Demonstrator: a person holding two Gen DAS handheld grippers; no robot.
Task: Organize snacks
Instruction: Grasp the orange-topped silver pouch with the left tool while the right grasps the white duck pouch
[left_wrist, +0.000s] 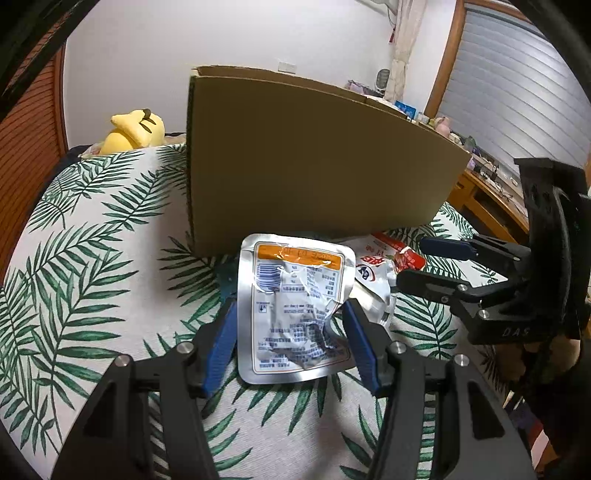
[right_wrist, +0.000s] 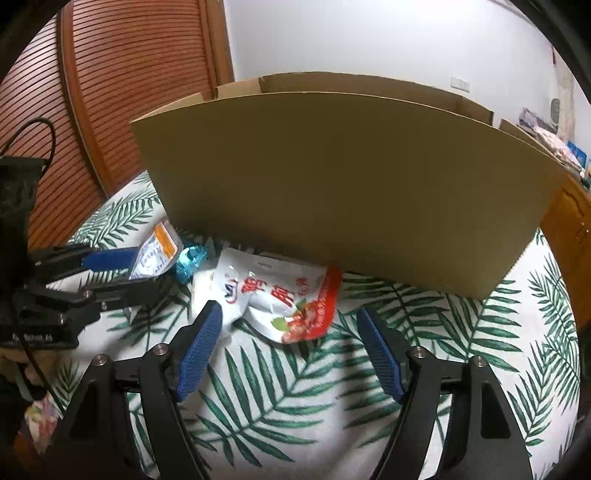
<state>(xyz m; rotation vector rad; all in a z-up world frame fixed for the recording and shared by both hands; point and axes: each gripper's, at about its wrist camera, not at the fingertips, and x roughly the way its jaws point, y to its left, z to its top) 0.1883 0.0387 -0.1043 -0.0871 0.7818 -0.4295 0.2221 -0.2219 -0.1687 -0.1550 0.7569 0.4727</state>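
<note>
A silver snack pouch with an orange band (left_wrist: 295, 306) lies on the leaf-print cloth, between the fingers of my left gripper (left_wrist: 290, 314). The jaws touch its two sides without squeezing it flat; it also shows in the right wrist view (right_wrist: 157, 253). A white and red snack bag (right_wrist: 280, 295) lies in front of an open cardboard box (right_wrist: 351, 192), just ahead of my open, empty right gripper (right_wrist: 290, 314). The bag also shows in the left wrist view (left_wrist: 384, 266). A small blue foil candy (right_wrist: 190, 260) lies between the two packs.
The box (left_wrist: 310, 162) stands on the leaf-print cloth (left_wrist: 92, 258) and blocks the view behind it. A yellow plush toy (left_wrist: 135, 129) lies at the back left. A wooden desk with clutter (left_wrist: 491, 184) is on the right, a slatted wooden door (right_wrist: 110, 92) on the left.
</note>
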